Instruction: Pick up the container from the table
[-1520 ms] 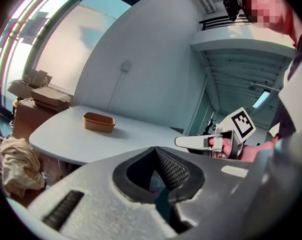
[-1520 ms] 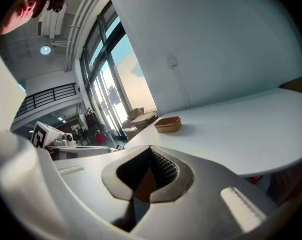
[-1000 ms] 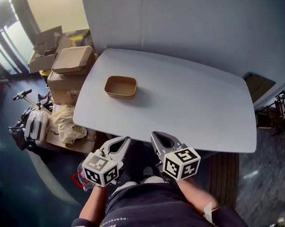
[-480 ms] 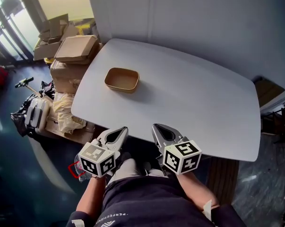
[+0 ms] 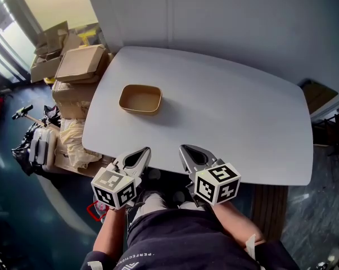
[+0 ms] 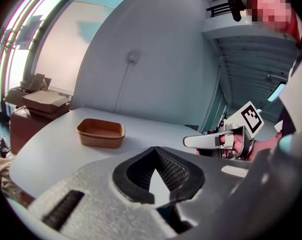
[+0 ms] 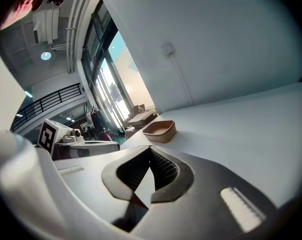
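head view: the container (image 5: 140, 99), a shallow brown tray with rounded corners, sits empty and upright on the far left part of the pale table (image 5: 231, 122), near its left edge and untouched. beyond that edge stands a pile of cardboard boxes (image 5: 79, 65). at the near edge of the table, well apart from the container, the left gripper (image 5: 141, 153) and the right gripper (image 5: 186, 151) point forward side by side. each has its jaws pressed together with nothing between them, as each gripper view confirms.

the risk, as i judge it, is arriving with the jaws shut: they would shove the light tray across the smooth top, perhaps off the left edge towards the boxes, instead of straddling its wall. a shallow rim also gives little to pinch, so a tilted or late closing could tip it or let it slip.

against the frame of a second ago, both grippers have edged forward so their tips now reach the table's near edge. the jaws stay closed and the container has not moved.
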### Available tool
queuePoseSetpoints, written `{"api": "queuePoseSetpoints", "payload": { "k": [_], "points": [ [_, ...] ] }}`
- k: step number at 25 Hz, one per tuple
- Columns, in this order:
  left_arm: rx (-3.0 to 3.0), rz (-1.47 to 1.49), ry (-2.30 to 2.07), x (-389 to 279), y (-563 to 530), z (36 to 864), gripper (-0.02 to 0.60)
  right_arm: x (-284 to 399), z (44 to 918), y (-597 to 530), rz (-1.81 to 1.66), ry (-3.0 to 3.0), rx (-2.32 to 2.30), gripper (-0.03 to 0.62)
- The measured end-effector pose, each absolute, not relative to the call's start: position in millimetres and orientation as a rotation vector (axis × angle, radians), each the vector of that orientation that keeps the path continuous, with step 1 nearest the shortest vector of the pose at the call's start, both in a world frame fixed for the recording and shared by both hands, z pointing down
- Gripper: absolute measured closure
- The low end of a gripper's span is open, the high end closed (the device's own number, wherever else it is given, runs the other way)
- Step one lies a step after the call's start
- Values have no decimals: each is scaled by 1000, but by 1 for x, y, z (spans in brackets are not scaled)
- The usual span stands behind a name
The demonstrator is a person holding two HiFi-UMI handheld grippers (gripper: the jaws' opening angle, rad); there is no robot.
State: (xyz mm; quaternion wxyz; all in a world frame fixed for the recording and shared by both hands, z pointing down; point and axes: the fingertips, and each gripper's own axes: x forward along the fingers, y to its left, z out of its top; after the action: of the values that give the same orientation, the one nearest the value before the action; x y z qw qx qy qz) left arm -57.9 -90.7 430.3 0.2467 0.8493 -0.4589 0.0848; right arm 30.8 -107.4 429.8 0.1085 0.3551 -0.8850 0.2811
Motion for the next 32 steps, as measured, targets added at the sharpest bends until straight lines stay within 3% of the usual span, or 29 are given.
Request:
{"api": "queuePoseSetpoints", "payload": {
  "k": [17, 32],
  "points": [
    [2318, 290, -1195, -153, -197, 442, 586, -45, 444, -209, 880, -2513, 1136, 595],
    [2298, 400, -1208, -208, -265, 466, 574, -65, 469, -267, 943, -2391, 1301, 595]
  ]
}}
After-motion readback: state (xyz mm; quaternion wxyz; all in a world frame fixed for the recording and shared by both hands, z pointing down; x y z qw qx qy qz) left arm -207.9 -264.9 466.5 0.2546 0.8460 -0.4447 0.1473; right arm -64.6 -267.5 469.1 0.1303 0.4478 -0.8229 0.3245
